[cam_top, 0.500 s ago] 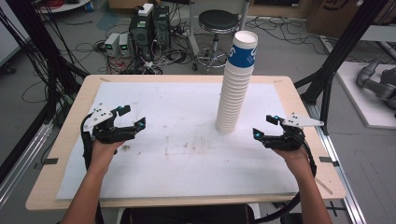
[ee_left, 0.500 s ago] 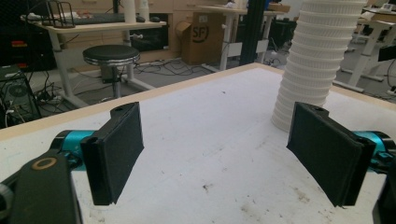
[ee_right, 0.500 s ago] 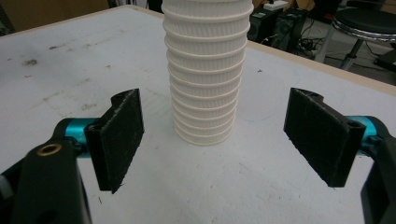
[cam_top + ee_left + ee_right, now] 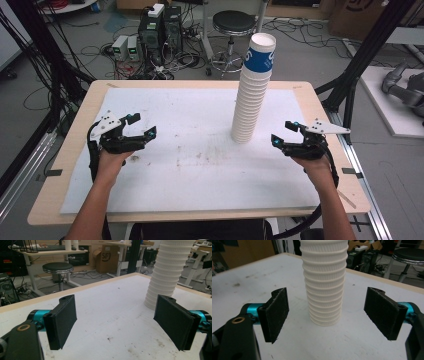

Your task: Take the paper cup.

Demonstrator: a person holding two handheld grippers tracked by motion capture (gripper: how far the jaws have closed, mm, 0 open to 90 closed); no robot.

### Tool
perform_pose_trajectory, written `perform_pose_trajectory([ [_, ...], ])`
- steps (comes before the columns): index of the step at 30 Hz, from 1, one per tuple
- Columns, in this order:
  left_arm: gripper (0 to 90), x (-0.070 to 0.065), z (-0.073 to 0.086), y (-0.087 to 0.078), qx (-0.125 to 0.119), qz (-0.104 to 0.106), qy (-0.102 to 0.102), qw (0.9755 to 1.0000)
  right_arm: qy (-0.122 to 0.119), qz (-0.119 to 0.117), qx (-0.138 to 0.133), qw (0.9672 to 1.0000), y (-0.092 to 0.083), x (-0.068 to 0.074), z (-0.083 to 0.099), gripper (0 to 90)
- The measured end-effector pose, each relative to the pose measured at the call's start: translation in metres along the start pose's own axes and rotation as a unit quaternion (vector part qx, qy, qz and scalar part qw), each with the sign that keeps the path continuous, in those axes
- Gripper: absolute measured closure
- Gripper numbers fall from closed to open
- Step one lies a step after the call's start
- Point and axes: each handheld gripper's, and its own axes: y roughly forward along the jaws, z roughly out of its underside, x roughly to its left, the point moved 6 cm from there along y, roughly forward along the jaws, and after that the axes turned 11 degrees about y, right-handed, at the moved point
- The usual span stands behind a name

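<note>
On the table [image 4: 165, 200], right of centre, a tall cup stack [image 4: 252, 97] stands upright — white ribbed cups, a blue-banded one on top. To its right the right gripper [image 4: 284, 134] hovers near its base, jaws apart, nothing between them; in the right gripper view the stack [image 4: 324, 282] rises ahead between the jaws. At the table's left side the left gripper [image 4: 142, 126] hovers well apart from the stack — jaws apart too, empty.
</note>
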Motion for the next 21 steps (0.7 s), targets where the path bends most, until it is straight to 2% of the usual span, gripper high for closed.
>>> perform_pose_trajectory([
  [2, 17.9, -0.001, 0.001, 0.000, 0.003, 0.002, 0.002, 1.0000, 0.014, -0.012, -0.004, 0.9998, 0.001, 0.003, -0.005, 20.3],
  [4, 17.9, -0.002, 0.001, 0.000, 0.002, 0.003, 0.000, 1.0000, 0.015, -0.016, -0.008, 0.9997, 0.003, 0.006, -0.012, 20.3],
  [5, 17.9, -0.002, 0.001, 0.001, 0.003, 0.002, -0.001, 1.0000, 0.017, -0.022, -0.019, 0.9994, 0.006, 0.010, -0.022, 20.3],
  [6, 17.9, -0.003, 0.001, 0.001, 0.003, 0.004, 0.000, 1.0000, 0.017, -0.022, -0.019, 0.9994, 0.006, 0.010, -0.022, 20.3],
  [8, 17.9, -0.004, 0.000, 0.001, 0.005, 0.006, 0.001, 1.0000, 0.010, -0.026, -0.026, 0.9993, 0.009, 0.014, -0.034, 20.3],
  [9, 17.9, -0.005, 0.001, 0.002, 0.006, 0.008, 0.000, 0.9999, 0.002, -0.026, -0.029, 0.9992, 0.013, 0.016, -0.047, 20.2],
  [10, 17.9, -0.005, 0.000, 0.002, 0.005, 0.009, 0.000, 0.9999, 0.002, -0.026, -0.029, 0.9992, 0.013, 0.016, -0.047, 20.2],
  [11, 17.9, -0.005, 0.001, 0.002, 0.006, 0.009, 0.000, 0.9999, -0.008, -0.025, -0.028, 0.9992, 0.016, 0.018, -0.060, 20.2],
  [12, 17.9, -0.005, 0.001, 0.002, 0.006, 0.009, 0.000, 0.9999, -0.008, -0.025, -0.028, 0.9992, 0.016, 0.018, -0.060, 20.2],
  [14, 17.9, -0.005, 0.001, 0.003, 0.008, 0.011, -0.002, 0.9999, -0.019, -0.020, -0.031, 0.9992, 0.019, 0.021, -0.073, 19.5],
  [15, 17.9, -0.005, 0.001, 0.003, 0.009, 0.011, -0.003, 0.9999, -0.020, -0.021, -0.032, 0.9991, 0.023, 0.021, -0.085, 19.2],
  [19, 17.9, -0.005, 0.002, 0.004, 0.010, 0.012, -0.004, 0.9999, -0.025, -0.018, -0.030, 0.9991, 0.029, 0.021, -0.099, 19.2],
  [21, 17.9, -0.006, 0.002, 0.004, 0.010, 0.013, -0.004, 0.9999, -0.037, -0.019, -0.024, 0.9989, 0.033, 0.022, -0.106, 19.2],
])
